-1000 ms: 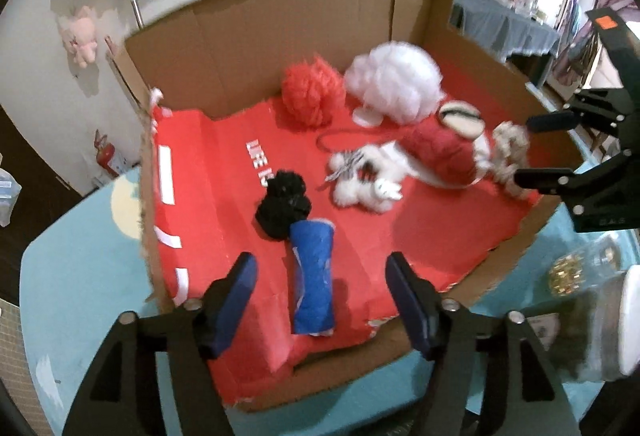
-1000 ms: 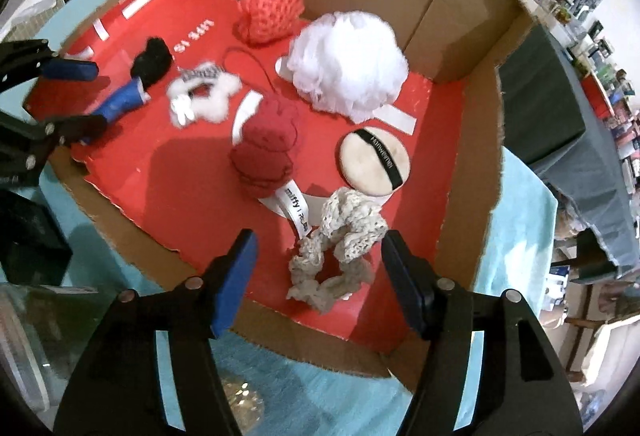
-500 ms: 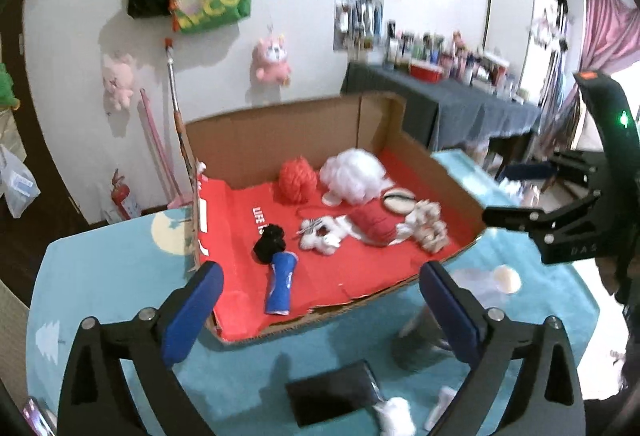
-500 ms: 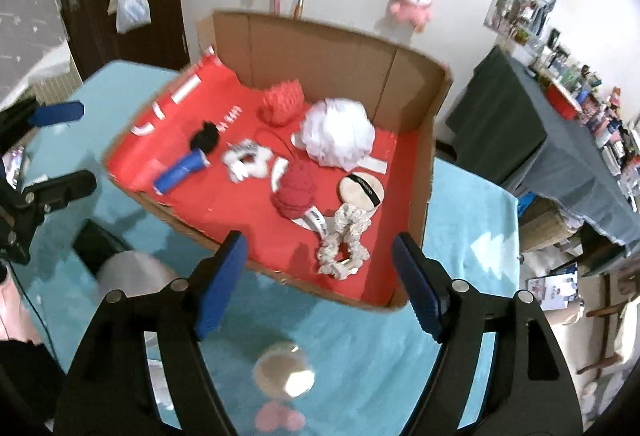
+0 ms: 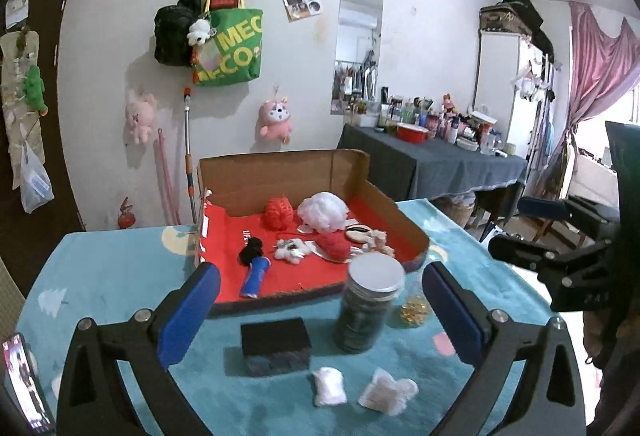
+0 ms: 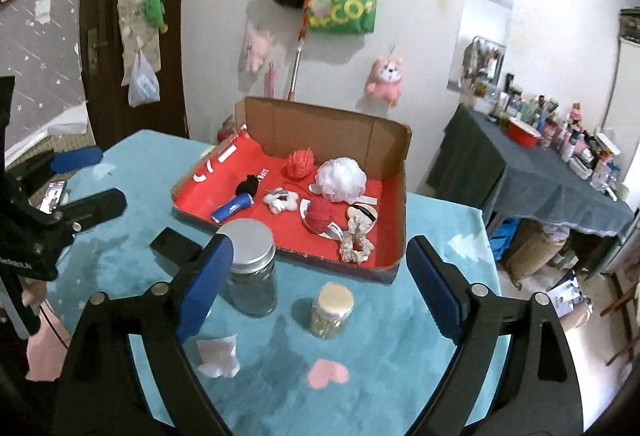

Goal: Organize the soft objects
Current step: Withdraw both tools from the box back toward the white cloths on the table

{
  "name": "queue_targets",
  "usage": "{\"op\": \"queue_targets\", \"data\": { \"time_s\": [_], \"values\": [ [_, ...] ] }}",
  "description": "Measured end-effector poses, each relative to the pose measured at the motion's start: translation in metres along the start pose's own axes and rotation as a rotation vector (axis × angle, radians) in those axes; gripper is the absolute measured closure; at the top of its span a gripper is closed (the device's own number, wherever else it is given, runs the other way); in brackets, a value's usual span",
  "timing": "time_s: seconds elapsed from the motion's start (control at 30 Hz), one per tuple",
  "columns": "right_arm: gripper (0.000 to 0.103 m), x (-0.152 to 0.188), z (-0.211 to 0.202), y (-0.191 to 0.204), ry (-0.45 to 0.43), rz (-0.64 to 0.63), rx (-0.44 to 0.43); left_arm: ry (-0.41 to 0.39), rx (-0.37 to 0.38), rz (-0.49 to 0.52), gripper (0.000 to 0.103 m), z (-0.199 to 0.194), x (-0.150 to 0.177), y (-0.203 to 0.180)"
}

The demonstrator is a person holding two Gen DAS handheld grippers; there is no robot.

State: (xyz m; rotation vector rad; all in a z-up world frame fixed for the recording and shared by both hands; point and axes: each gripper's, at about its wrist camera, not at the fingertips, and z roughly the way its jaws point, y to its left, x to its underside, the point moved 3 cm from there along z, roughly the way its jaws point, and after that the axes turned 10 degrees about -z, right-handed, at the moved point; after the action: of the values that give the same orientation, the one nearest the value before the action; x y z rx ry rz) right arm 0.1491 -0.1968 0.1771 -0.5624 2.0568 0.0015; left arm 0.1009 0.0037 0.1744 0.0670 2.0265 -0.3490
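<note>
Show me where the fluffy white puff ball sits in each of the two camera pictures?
Left wrist view: white puff ball sits just right of centre, at the back of the box.
Right wrist view: it sits at centre, near the box's back wall.
Shared landmark: the red knit ball just left of it.

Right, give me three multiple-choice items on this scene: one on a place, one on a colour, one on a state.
1. Where does the white bath pouf lie?
A. inside the cardboard box
B. on the teal tablecloth
C. on top of the jar

2. What colour is the lining of the box?
A. green
B. red
C. yellow

3. How is the big glass jar in front of the box?
A. lying on its side
B. open, lid beside it
C. upright with its silver lid on

Answers:
1 A: the pouf sits on the box floor near the back wall.
2 B: red sheet covers the floor.
3 C: the lid caps the standing jar.
</note>
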Motion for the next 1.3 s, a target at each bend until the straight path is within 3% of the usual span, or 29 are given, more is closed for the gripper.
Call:
{"op": "queue_targets", "data": {
  "time_s": [0.27,0.57,0.8,1.3],
  "values": [
    [0.009,0.039,-0.022,0.019,-0.065,0.053,0.024,-0.054,-0.017,-0.05,0.0,-0.018,0.037,-0.003],
    [0.009,0.085,-0.017,0.03,-0.103,0.123,0.118,-0.059,-0.104,-0.066,0.0,-0.009,0.08,0.007],
    [0.009,0.118,0.006,0.037,-0.053,0.17,0.13,0.015,-0.136,-0.08,0.0,0.014,0.117,0.015],
    [0.009,0.158,0.052,0.046,0.069,0.206,0.087,0.134,-0.182,-0.088,0.0,0.045,0.15,0.027]
  ]
}}
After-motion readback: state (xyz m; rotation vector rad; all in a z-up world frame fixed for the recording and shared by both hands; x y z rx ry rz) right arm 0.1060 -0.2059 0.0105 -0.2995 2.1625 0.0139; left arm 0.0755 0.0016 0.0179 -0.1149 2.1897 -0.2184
